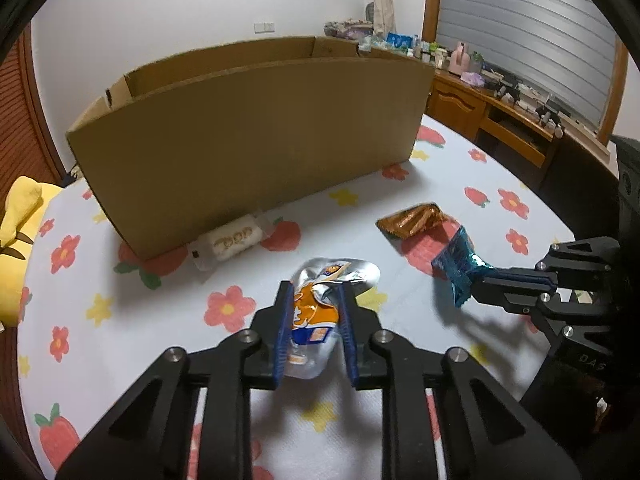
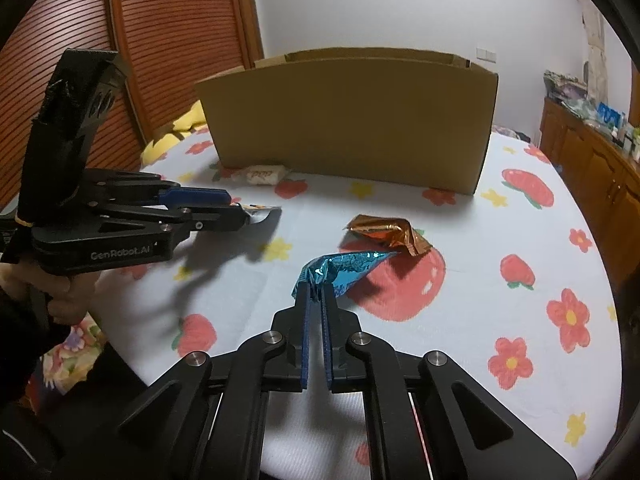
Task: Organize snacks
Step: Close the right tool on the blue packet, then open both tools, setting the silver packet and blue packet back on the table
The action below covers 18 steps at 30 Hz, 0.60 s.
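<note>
Two snacks are grabbed just above the flowery sheet (image 2: 520, 240), left gripper (image 1: 314, 300) clamping the orange-and-silver pouch (image 1: 320, 300), right gripper (image 2: 318, 294) pinching the blue foil packet (image 2: 344, 270), so next both probably go into the cardboard box (image 1: 248, 136).

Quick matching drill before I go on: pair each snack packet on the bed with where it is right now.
Things:
1. orange-and-silver packet
2. blue foil packet
3. copper foil packet
4. white packet

Places:
A. lying free on the flowered sheet
B. pinched in the right gripper
C. against the foot of the cardboard box
D. between the fingers of the left gripper

Pairs: 1-D, 2-B, 3-A, 4-C
</note>
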{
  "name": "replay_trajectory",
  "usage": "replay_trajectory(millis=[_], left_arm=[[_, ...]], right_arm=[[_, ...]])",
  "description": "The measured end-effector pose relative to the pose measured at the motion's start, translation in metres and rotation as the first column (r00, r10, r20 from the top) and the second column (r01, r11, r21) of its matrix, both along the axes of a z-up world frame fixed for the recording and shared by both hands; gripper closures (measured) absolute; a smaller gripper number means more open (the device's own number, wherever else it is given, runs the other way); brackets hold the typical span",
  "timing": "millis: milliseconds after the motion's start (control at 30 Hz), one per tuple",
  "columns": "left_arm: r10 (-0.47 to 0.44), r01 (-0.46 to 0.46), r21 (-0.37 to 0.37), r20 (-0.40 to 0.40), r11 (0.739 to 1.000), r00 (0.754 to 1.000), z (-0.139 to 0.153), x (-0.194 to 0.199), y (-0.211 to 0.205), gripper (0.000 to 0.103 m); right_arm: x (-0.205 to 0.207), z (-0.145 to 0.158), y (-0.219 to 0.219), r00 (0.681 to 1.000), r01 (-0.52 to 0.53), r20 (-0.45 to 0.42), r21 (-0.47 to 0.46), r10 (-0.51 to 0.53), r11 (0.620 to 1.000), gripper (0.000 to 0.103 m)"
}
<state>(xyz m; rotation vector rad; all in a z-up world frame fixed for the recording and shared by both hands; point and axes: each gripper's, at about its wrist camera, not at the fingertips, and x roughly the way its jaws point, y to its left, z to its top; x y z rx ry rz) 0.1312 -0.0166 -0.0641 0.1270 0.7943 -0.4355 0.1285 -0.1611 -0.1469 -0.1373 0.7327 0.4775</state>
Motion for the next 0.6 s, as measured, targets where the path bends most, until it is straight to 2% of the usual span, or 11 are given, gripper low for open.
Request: replay_trajectory(millis=[33,67,233,333,433,467,600], left_arm=[[0.001,-0.001,-0.001,0.01,1.0,1.0,0.004,0.0,0.001,0.097],[0.009,-0.009,0.01,0.009,1.0,1.0,0.006,0.002,0.002,0.101],[0.049,-0.049,0.024,-0.025,0.999,0.998,0.003,0.019,0.015,0.101],[0.019,-0.019,0.026,-0.03,0.999,0.999,0.001,0.016,0.015,0.092],[0.033,-0.033,0.033,-0.022,0.999,0.999,-0.001,0.016,0.014,0.071],[0.044,-0.043,0.028,-0.029,0.999,0.999,-0.003,0.018,0.013,0.067],[0.089,-0.089,0.001,-0.086,0.996,0.992,-0.015,0.028,0.014,0.061]], right_arm=[[-0.001,0.001,0.0,1.0,-0.001,0.004,-0.001,0.001,1.0,0.101],[-0.001,0.002,0.0,1.0,-0.002,0.009,-0.001,0.002,1.0,0.101],[-0.002,0.007,0.001,1.0,-0.009,0.017,0.002,0.009,1.0,0.101],[-0.003,0.008,0.001,1.0,-0.013,0.021,0.003,0.012,1.0,0.101],[-0.002,0.007,0.001,1.0,-0.012,0.02,-0.001,0.012,1.0,0.101],[-0.002,0.006,0.001,1.0,-0.011,0.018,-0.002,0.011,1.0,0.101],[-0.001,0.003,0.0,1.0,-0.008,0.011,-0.002,0.008,1.0,0.101]])
